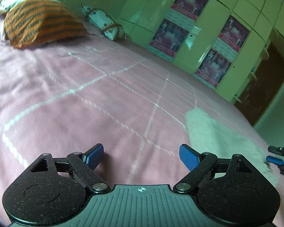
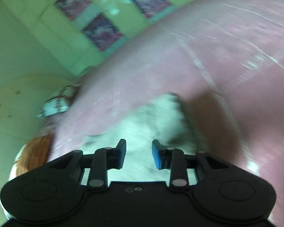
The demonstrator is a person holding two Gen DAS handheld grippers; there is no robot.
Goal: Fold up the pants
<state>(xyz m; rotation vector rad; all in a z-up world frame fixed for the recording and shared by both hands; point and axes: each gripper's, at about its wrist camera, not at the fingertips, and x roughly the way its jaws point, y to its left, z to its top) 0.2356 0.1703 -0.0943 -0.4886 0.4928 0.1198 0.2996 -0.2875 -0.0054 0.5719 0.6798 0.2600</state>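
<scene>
White pants (image 1: 217,132) lie spread on the pink bed (image 1: 85,94), to the right of my left gripper (image 1: 141,151). That gripper hovers over bare sheet, open wide with nothing between its blue pads. In the right wrist view, which is blurred, my right gripper (image 2: 139,147) sits low over the white pants (image 2: 142,117). Its jaws stand a little apart, cloth shows through the gap, and I see no pinched fold. From the left wrist view the right gripper (image 1: 272,154) is at the pants' near right edge.
An orange striped pillow (image 1: 41,22) and a white patterned pillow (image 1: 104,22) lie at the head of the bed. A pale green wardrobe (image 1: 208,37) with posters runs along the far side, and a brown door (image 1: 265,85) stands past it. White lines cross the pink sheet (image 2: 217,56).
</scene>
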